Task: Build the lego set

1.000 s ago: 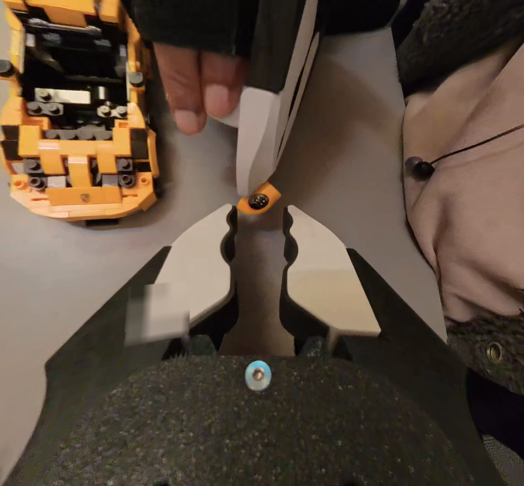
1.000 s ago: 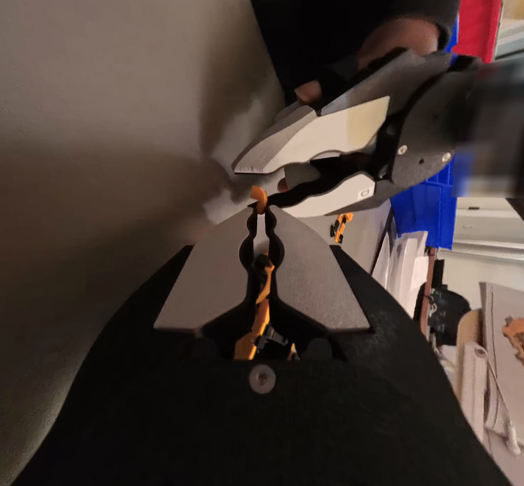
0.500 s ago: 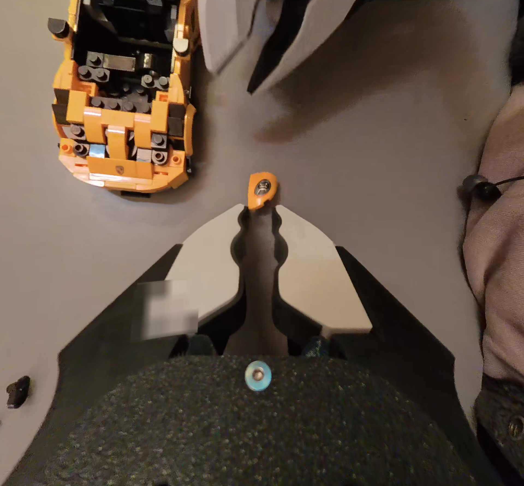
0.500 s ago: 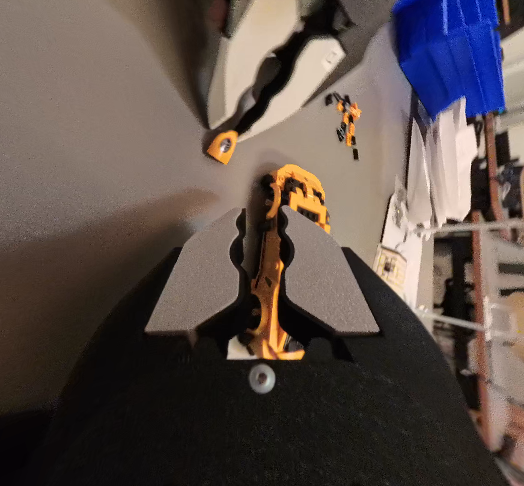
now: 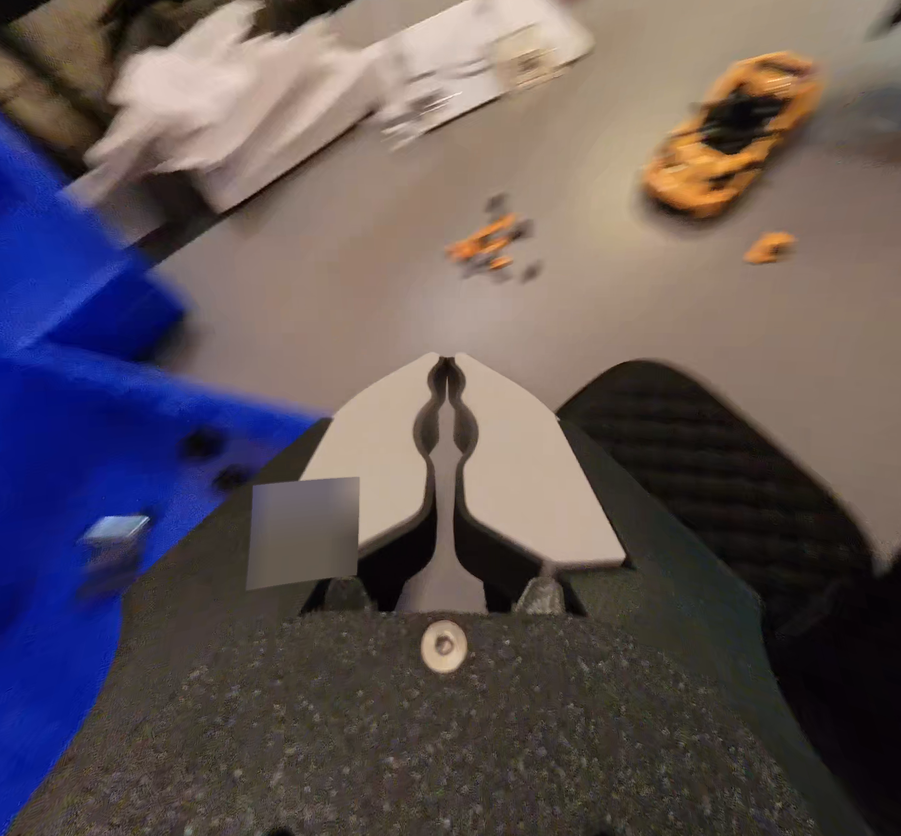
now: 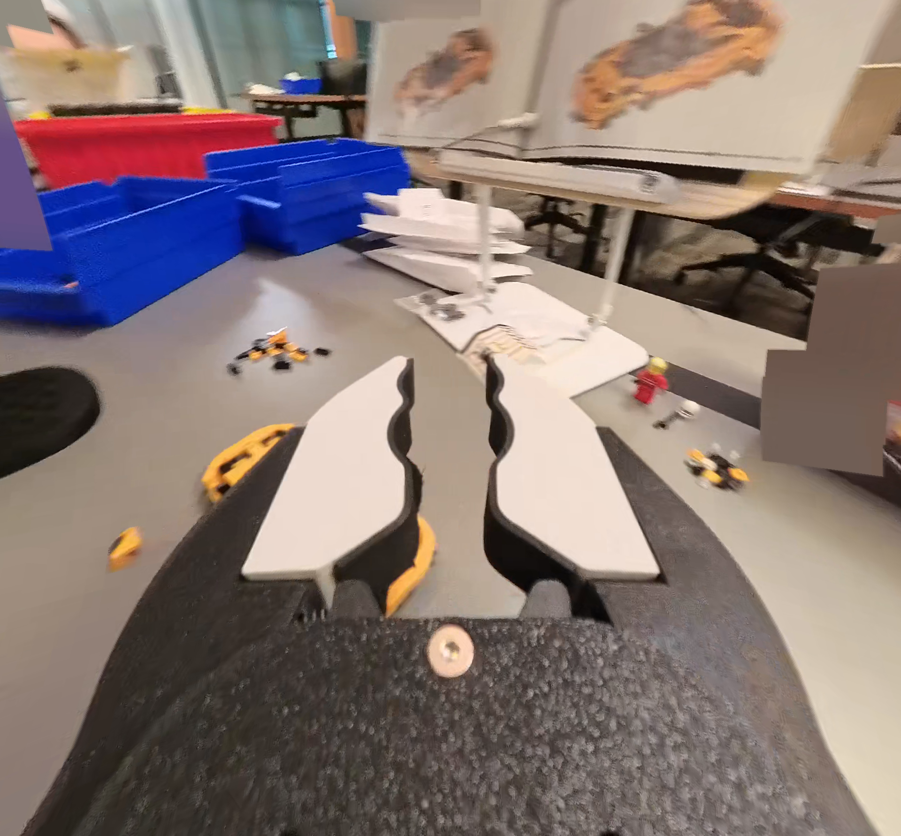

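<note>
The orange and black lego car (image 5: 731,130) rests on the grey table at the far right of the blurred left wrist view. A small orange piece (image 5: 770,247) lies just in front of it. My left gripper (image 5: 446,360) is shut and empty, held well back from both. In the right wrist view my right gripper (image 6: 448,364) is open and empty. The car (image 6: 244,457) lies on the table beneath its left finger, partly hidden. The small orange piece (image 6: 124,542) lies to the car's left.
A pile of loose orange and black pieces (image 6: 278,354) lies mid-table; it also shows in the left wrist view (image 5: 487,247). Blue bins (image 6: 146,237) and a red bin (image 6: 146,140) stand at the left. An instruction booklet stand (image 6: 609,130), white paper bags (image 6: 448,247), a red minifigure (image 6: 651,381) and another small pile (image 6: 716,466) are ahead and right. Some 40 cm of space lies between my two pairs of fingers. My right gripper's tips are some 20 cm from the small orange piece (image 5: 770,247). It turns up in the right wrist view (image 6: 122,543) as well.
The right gripper has opened and let go of the car, which now lies on the table. The left gripper has shut empty and swung away; the small orange piece stays on the table.
</note>
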Motion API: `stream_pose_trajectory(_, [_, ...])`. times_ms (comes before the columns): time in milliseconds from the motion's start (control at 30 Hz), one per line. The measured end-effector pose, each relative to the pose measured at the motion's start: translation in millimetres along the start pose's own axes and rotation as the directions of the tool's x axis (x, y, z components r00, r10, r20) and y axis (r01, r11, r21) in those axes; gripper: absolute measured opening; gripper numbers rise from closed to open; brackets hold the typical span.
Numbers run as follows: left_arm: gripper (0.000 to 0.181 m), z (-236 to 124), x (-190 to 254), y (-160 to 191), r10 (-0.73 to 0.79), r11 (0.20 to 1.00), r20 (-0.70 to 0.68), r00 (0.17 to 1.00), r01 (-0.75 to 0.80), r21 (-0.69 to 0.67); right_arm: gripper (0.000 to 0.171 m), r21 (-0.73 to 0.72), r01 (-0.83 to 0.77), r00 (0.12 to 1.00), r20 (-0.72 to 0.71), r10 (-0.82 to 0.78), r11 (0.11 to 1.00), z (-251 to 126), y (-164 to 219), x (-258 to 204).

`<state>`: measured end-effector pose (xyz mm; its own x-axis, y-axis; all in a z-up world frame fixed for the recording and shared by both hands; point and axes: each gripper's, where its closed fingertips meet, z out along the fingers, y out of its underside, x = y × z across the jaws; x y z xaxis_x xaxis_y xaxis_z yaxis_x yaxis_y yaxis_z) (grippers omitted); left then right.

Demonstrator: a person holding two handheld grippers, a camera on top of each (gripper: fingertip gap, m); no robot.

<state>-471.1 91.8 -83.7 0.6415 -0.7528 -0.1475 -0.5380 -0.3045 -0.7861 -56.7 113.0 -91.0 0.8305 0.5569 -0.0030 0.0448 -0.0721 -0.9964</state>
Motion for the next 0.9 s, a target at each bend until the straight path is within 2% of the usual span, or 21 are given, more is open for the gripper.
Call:
stream_pose_trajectory(33, [0.0,-15.6,-29.5,13.9,-0.027,0.998,0.065,0.998,0.031,-0.05,0.022,0.001,-0.019,0.999,-0.038,0.019,1.0,1.1,0.5,9.4])
stream_pose_trajectory(100, [0.0,-34.8,-74.4,46.4,-0.04,0.98,0.129,0.991,0.064,-0.186,0.0,0.009,-0.05,0.995,-0.088,0.051,0.999,3.0,0.2,20.9])
stream_pose_trajectory(167, [0.0,-40.7,-103.3,79.1,-0.015,0.934,0.134,0.991,0.062,-0.352,0.0,0.011,-0.072,0.989,-0.126,0.073,0.997,6.3,0.4,27.7])
stream_pose_trajectory(233, [0.0,-35.7,-116.5,106.4,0.022,0.87,0.062,0.998,0.012,-0.494,0.0,-0.002,-0.077,0.984,-0.158,0.076,0.997,10.3,2.5,31.1])
stream_pose_trajectory(300, [0.006,-23.1,-126.3,123.9,0.027,0.823,-0.002,1.0,-0.023,-0.568,0.0,-0.017,-0.079,0.98,-0.186,0.075,0.997,15.1,5.1,32.2])
stream_pose_trajectory(367, [0.013,-7.8,-118.2,135.0,-0.009,0.792,-0.128,0.992,-0.071,-0.606,0.0,-0.027,-0.083,0.976,-0.206,0.075,0.996,19.7,7.5,31.3])
stream_pose_trajectory(533, [0.027,18.4,-111.1,163.3,0.106,0.69,-0.302,0.947,-0.289,-0.664,0.0,-0.076,-0.078,0.972,-0.226,0.059,0.994,26.0,16.0,28.0])
stream_pose_trajectory(700, [0.03,30.3,-114.3,179.9,0.135,0.616,-0.325,0.936,-0.337,-0.712,0.0,-0.094,-0.086,0.969,-0.24,0.061,0.992,21.4,19.8,33.0])
stream_pose_trajectory(833, [0.02,27.5,-118.7,180.9,0.152,0.598,-0.305,0.94,-0.334,-0.729,0.0,-0.082,-0.083,0.968,-0.243,0.06,0.993,15.1,18.9,33.7])
stream_pose_trajectory(867, [0.019,24.8,-122.1,179.7,0.154,0.6,-0.286,0.946,-0.32,-0.733,0.0,-0.076,-0.083,0.969,-0.238,0.063,0.994,13.6,17.3,32.8])
stream_pose_trajectory(900, [0.02,21.9,-121.2,172.2,0.124,0.639,-0.274,0.954,-0.288,-0.713,0.0,-0.072,-0.078,0.972,-0.229,0.059,0.994,12.3,15.0,30.8])
